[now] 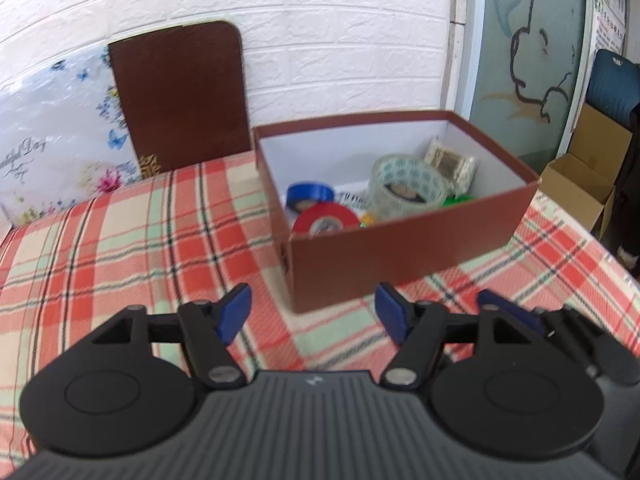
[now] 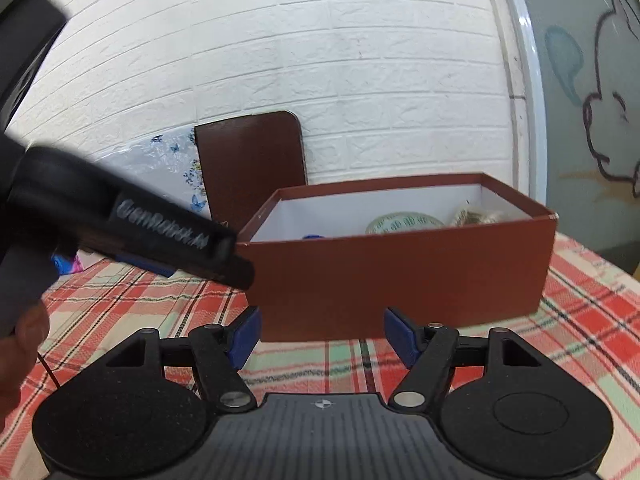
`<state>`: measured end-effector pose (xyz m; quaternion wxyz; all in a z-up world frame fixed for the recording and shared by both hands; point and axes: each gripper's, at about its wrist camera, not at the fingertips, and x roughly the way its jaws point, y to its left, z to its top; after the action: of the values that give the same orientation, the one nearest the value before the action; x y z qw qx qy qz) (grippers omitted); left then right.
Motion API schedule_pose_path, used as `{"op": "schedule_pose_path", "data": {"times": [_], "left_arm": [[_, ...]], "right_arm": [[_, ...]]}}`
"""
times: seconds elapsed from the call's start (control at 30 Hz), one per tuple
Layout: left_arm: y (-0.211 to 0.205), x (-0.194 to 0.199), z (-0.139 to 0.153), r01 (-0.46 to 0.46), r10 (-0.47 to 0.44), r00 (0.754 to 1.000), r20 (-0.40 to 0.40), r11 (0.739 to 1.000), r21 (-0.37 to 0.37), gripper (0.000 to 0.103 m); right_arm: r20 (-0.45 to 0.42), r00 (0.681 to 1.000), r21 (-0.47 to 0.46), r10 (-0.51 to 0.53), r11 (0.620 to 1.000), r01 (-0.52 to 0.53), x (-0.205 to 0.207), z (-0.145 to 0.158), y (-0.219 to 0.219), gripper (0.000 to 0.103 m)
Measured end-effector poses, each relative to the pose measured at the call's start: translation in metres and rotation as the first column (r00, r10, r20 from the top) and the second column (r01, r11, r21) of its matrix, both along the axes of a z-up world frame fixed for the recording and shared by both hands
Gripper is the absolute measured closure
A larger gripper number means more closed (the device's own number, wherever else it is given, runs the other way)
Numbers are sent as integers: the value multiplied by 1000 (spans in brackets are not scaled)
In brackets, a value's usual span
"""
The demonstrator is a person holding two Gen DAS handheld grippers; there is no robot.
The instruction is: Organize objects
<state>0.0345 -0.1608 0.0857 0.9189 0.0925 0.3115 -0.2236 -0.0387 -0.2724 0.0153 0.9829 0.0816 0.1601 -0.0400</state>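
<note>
A brown open box [image 1: 400, 252] with a white inside stands on the plaid tablecloth [image 1: 120, 248]. It holds a blue tape roll [image 1: 309, 196], a red tape roll [image 1: 325, 221], a clear printed tape roll [image 1: 406, 186] and a small packet [image 1: 450, 164]. My left gripper [image 1: 314, 314] is open and empty, just in front of the box's near corner. My right gripper [image 2: 322, 334] is open and empty, low before the box's front wall [image 2: 400, 280]. The left gripper's body [image 2: 120, 224] crosses the right wrist view at left.
The box's brown lid [image 1: 180, 96] leans on the white brick wall behind, beside a floral board [image 1: 52, 132]. A glass door [image 1: 528, 60] and cardboard boxes [image 1: 580, 184] are at right beyond the table edge.
</note>
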Motion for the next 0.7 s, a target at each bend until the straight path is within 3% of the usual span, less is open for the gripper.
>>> {"op": "schedule_pose_path", "data": {"times": [0.17,0.37,0.57,0.7], "left_arm": [[10,-12,-16,-18,18,1000,-18,999,27,23],[26,-16,-25,-55,56,997,-47,998,24,14],[40,-18,-26,-101,102,994,-43,995,19,8],[47,-16,-29,-123,124,991,-54,992,27,7]], "right_arm": [[-45,998,71,-38,997,41,-9,-4,-9,28],[-78,997,49,-28,998,31,-18,-7,3,25],[-133,989,87,-56,994,68,-16,-14,-2,24],[-116,989,101,-92,989,103,-21,-6,-5,24]]}}
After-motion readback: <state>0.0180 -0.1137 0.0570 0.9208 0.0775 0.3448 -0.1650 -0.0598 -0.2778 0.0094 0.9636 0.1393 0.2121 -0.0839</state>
